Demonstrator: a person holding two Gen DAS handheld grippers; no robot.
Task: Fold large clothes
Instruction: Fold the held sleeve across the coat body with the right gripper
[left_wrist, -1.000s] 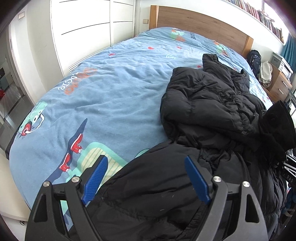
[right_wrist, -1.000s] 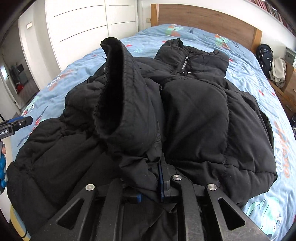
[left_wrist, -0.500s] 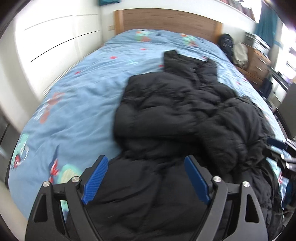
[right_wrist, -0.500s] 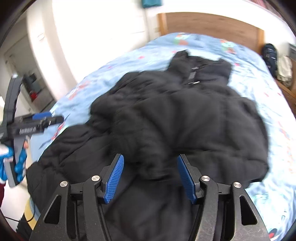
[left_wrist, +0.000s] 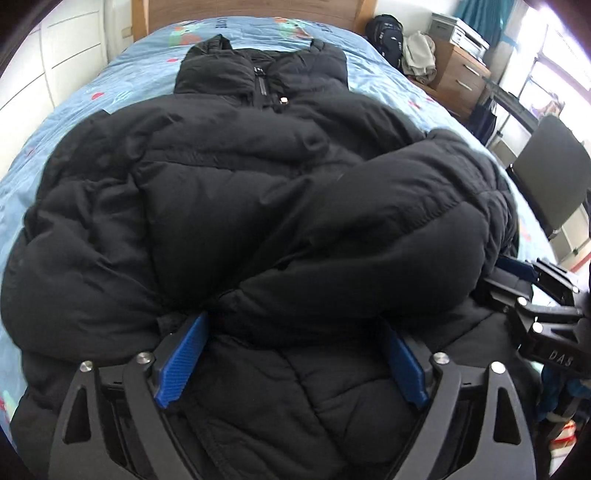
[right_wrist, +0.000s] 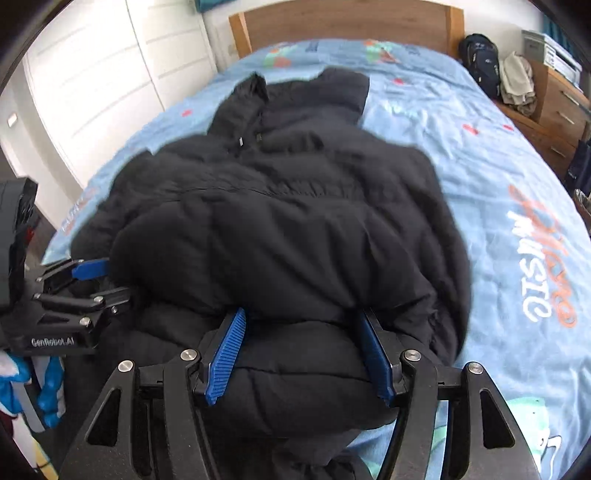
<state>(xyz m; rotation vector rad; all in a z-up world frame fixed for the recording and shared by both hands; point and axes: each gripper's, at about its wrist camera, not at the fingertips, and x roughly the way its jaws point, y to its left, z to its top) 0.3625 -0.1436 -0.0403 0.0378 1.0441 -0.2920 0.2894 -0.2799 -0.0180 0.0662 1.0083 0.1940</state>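
A black puffer jacket (left_wrist: 229, 192) lies front up on the blue patterned duvet (left_wrist: 110, 74), its collar (left_wrist: 258, 62) toward the headboard. One sleeve (left_wrist: 399, 221) is laid across its chest. My left gripper (left_wrist: 293, 328) hangs low over the hem, jaws opening wide, padded cloth beneath and between the blue pads (left_wrist: 181, 362) without being squeezed. The right gripper (right_wrist: 300, 317) stands open over the jacket (right_wrist: 295, 221) near the same edge, cloth bulging between its fingers. Each gripper shows in the other view: right gripper (left_wrist: 535, 295), left gripper (right_wrist: 85, 280).
The wooden headboard (right_wrist: 343, 22) is at the far end and white wardrobe doors (right_wrist: 92, 74) run along the left. A backpack (left_wrist: 386, 33), wooden drawers (left_wrist: 461, 74) and a dark chair (left_wrist: 550, 177) stand right of the bed. Bare duvet (right_wrist: 498, 192) lies right of the jacket.
The right gripper has let go of the sleeve cuff and opened; the sleeve now lies across the jacket. The left gripper swung right from the bed's edge over the jacket's middle.
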